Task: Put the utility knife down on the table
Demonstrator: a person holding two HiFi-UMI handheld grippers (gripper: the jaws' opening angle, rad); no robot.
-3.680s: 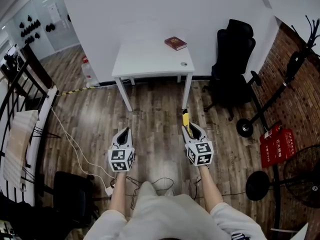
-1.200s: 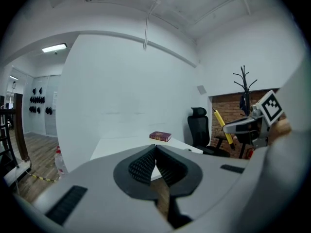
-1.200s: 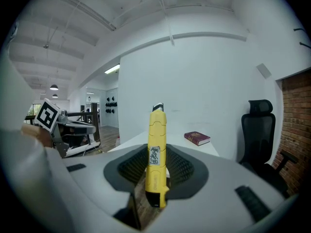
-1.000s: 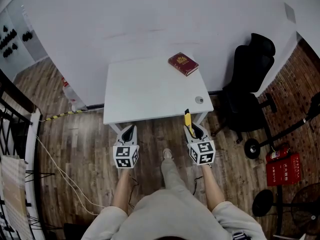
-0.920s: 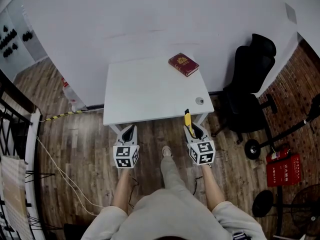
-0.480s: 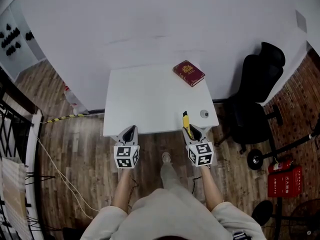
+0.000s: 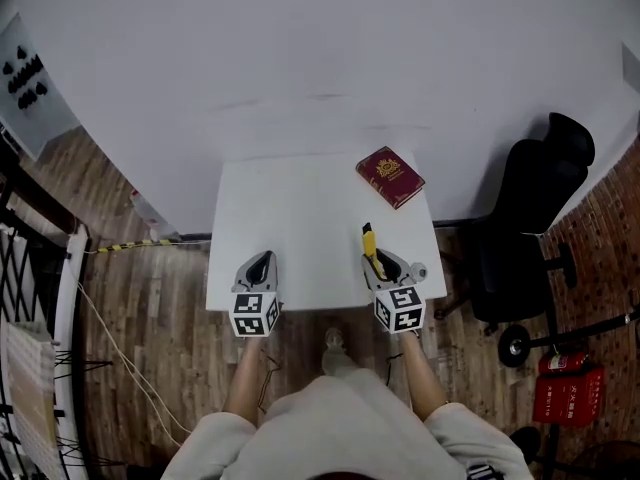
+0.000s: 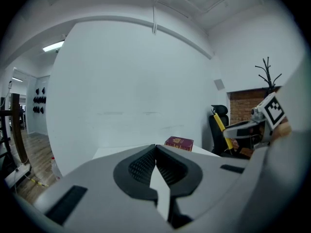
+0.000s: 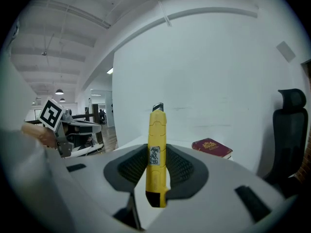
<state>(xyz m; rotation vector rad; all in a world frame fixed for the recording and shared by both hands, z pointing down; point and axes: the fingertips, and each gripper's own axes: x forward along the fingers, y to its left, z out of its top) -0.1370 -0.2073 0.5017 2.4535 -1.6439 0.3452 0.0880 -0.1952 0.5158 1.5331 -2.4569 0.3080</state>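
Firmly in right gripper: utility knife

The right gripper clamps a yellow utility knife, tip pointing to 12 o'clock. On the white desk, a red book lies at 3 o'clock of it; the left gripper shows at 9 o'clock.

An office-like room: a white desk, black swivel chair, wood floor and red fire-extinguisher box.
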